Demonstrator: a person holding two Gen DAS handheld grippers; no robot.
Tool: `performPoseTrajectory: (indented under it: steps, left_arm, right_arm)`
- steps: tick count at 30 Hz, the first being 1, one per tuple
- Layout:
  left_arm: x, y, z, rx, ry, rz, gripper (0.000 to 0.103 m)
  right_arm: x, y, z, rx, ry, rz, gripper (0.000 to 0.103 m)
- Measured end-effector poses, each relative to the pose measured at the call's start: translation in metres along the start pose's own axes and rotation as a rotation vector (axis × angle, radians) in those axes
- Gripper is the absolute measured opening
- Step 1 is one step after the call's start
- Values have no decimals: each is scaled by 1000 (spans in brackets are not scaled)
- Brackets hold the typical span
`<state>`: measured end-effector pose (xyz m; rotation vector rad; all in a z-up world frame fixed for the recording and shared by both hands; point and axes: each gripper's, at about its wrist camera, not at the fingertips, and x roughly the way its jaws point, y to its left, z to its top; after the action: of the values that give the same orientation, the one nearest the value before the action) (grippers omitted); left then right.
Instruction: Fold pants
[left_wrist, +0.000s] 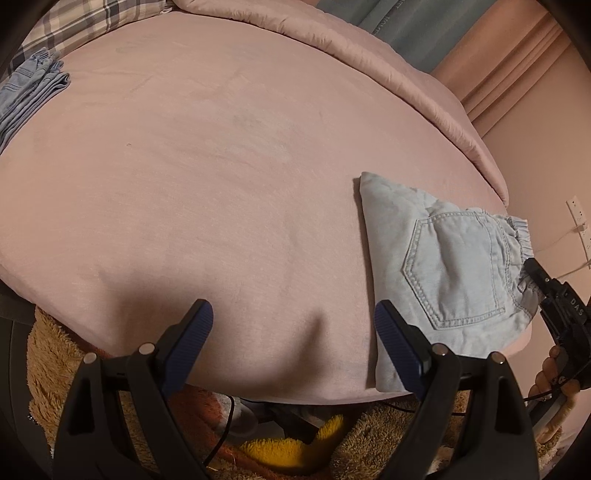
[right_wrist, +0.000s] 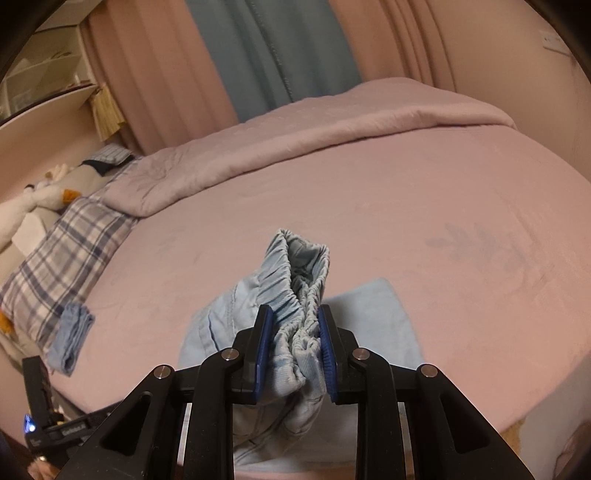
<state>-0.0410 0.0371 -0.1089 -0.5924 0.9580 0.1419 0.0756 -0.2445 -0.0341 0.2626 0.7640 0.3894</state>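
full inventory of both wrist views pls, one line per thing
Light blue denim pants: 1, folded, near bed edge, waistband pinched.
Folded blue jeans: 1, far side of the bed by the pillow.
Pink bed sheet: 1, covers mattress.
Pink quilt: 1, rolled back along far edge.
Plaid pillow: 1, blue-white.
White plush toy: 1, beyond pillow.
Curtains: pink and blue, behind bed.
Tan shaggy rug: 1, floor.
Left gripper: open, empty.
Right gripper: shut on waistband.

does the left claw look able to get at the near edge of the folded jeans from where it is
Probably yes: the left claw is open and empty, with the light blue jeans beside its right finger and only bare pink sheet around. The right claw grips the waistband.
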Motion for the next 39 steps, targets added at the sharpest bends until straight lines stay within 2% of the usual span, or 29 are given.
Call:
performPoseTrajectory:
  steps: [3, 5, 11, 16, 22, 29, 33, 36, 39]
  left_arm:
    - [2, -2, 0, 3, 5, 2, 89]
    - [5, -3, -1, 3, 10, 4, 89]
    - [15, -10, -1, 16, 36, 4, 89]
    - [21, -13, 0, 25, 52, 2, 89]
    - [22, -20, 4, 41, 46, -7, 89]
    - [27, -45, 31, 86, -6, -86, 87]
    - [46, -69, 45, 150, -7, -115, 69]
    - [72, -78, 48, 166, 41, -110, 52]
    - [95, -73, 42, 119, 105, -124, 50]
  right_arm:
    - [5, -7, -3, 11, 13, -34, 25]
    - [11, -13, -6, 21, 29, -69, 19]
    - [32, -26, -20, 45, 114, -98, 19]
    - [31, -36, -21, 86, 128, -71, 19]
    - [37, -43, -29, 83, 156, -93, 19]
    - [37, -56, -32, 128, 172, -61, 19]
    - [38, -55, -31, 121, 168, -67, 19]
    - [39, -55, -30, 128, 171, -60, 19]
    - [39, -56, -30, 132, 172, -57, 19]
